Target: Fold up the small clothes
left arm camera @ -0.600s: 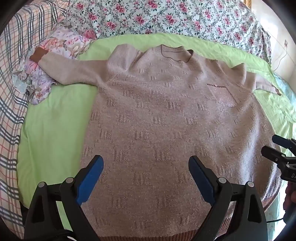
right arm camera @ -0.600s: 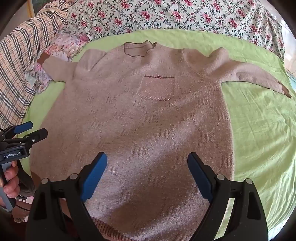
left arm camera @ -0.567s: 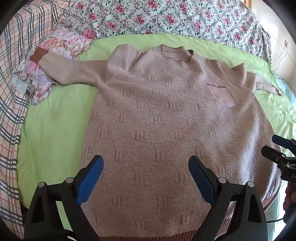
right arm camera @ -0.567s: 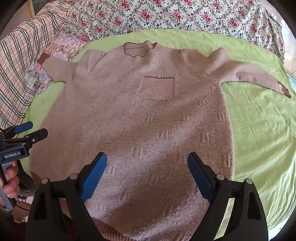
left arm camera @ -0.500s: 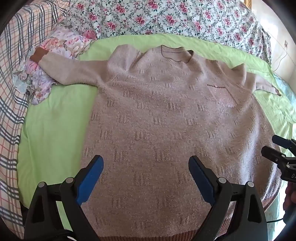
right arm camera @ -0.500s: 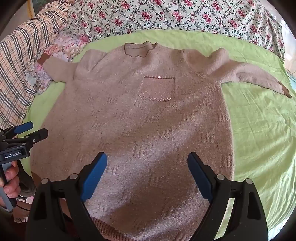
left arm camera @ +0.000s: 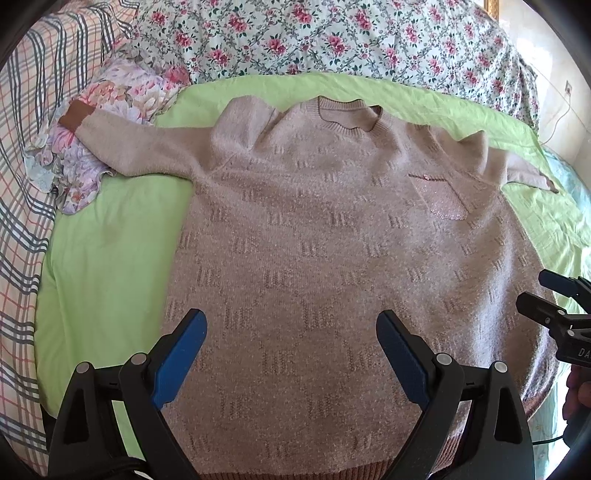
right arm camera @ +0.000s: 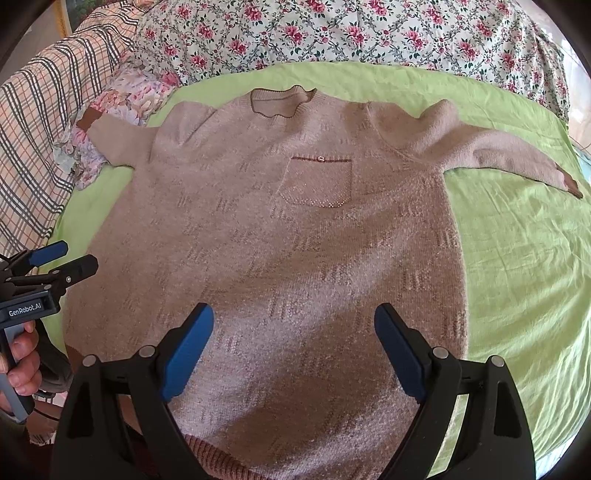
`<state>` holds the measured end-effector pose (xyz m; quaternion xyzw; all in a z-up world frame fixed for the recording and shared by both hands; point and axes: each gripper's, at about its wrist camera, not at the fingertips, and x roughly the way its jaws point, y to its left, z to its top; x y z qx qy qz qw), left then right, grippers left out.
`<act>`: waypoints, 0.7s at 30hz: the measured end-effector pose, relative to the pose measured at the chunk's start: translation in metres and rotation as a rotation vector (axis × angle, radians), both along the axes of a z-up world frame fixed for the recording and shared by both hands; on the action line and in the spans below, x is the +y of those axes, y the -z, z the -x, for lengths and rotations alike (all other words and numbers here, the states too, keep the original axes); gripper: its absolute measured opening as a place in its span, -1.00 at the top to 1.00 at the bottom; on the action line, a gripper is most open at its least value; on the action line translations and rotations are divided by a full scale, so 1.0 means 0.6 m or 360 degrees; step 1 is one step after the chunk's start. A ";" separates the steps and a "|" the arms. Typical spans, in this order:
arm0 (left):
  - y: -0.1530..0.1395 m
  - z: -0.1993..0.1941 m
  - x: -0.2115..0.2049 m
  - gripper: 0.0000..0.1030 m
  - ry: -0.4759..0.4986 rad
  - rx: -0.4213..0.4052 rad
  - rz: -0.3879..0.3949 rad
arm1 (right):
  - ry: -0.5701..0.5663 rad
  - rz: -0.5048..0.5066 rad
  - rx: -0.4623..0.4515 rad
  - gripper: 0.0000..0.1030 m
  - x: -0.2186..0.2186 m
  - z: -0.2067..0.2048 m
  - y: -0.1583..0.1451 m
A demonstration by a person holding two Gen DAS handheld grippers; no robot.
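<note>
Pinkish-beige knit with a fuzzy surface, the sweater lies face up and spread flat on a light green sheet, neck toward the far side. Rows of small darker woven marks repeat across its front. A brown-edged round collar sits at the top, slightly rumpled. On the chest is a patch pocket with a brown top band, a small metal stud and a sparkly weave. Both sleeves stretch outward; one brown cuff rests on a crumpled floral cloth, the other lies on the sheet. A ribbed brownish hem runs along the near edge.

The left gripper hovers over the lower part of the sweater, its blue-padded fingers wide apart and holding nothing. The right gripper hangs likewise above the lower body, fingers spread and empty. Behind the sheet are a rose-print quilt and a plaid blanket.
</note>
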<state>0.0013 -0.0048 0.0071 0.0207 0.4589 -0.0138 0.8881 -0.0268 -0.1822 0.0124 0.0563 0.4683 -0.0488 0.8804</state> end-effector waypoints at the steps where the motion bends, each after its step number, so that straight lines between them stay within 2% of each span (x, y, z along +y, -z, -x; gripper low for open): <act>1: 0.000 -0.001 0.000 -0.82 0.0001 -0.0002 -0.0005 | 0.0006 -0.0001 -0.0002 -0.73 0.002 0.001 0.000; 9: -0.012 -0.003 -0.002 -0.82 0.0014 -0.0106 0.0028 | 0.0007 0.0004 -0.0008 -0.73 -0.003 -0.009 -0.010; 11: -0.013 -0.005 -0.004 -0.82 0.0019 -0.0096 0.0016 | 0.0002 0.0004 -0.0011 -0.73 -0.004 -0.012 -0.011; 12: -0.013 -0.006 -0.004 -0.82 0.0020 -0.0094 0.0010 | 0.0006 -0.0046 0.0063 -0.73 -0.004 -0.014 -0.011; 21: -0.015 -0.009 -0.010 -0.82 0.0024 -0.0131 -0.0066 | -0.0013 0.0002 -0.0017 -0.73 -0.001 -0.020 -0.009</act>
